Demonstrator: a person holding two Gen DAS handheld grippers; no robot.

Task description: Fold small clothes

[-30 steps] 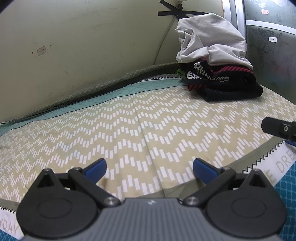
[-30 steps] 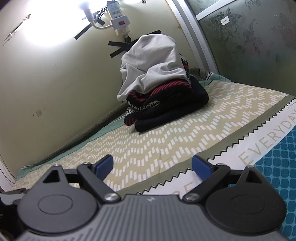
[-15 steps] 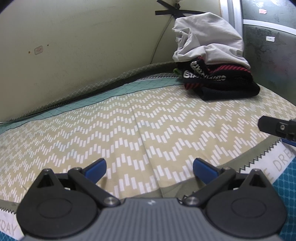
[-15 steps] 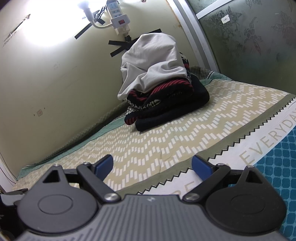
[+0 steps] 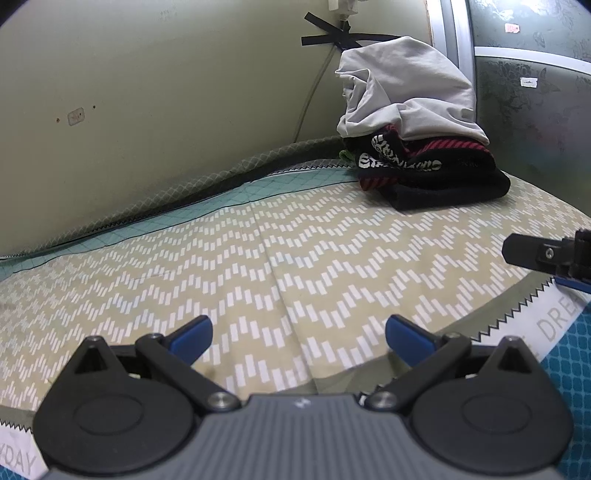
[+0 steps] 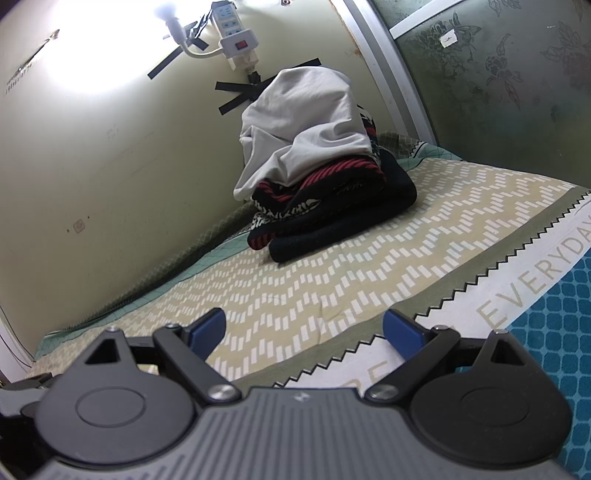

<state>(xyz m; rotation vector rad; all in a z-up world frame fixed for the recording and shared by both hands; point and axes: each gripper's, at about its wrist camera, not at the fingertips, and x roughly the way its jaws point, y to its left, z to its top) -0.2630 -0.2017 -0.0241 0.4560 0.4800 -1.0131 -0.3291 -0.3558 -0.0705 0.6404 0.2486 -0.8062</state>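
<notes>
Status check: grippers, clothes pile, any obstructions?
Left gripper open, empty. Right gripper open, empty. Clothes pile untouched at the far wall, grey garment on top. Bedspread between is bare.

light: bare bulb (image 6: pixel 164 11), blown-out glare on wall (image 6: pixel 92 110) | edges: fisheye-bent, dark corners | focus: sharp

Both wrist cameras sat low over the bed (image 5: pixel 295 258), close to its cover, left view faced the wall corner from the left, right view faced it more closely, both shared the clothes pile (image 5: pixel 417 140) (image 6: pixel 317 166), right claw's tip (image 5: pixel 535 254) showed in left view.
</notes>
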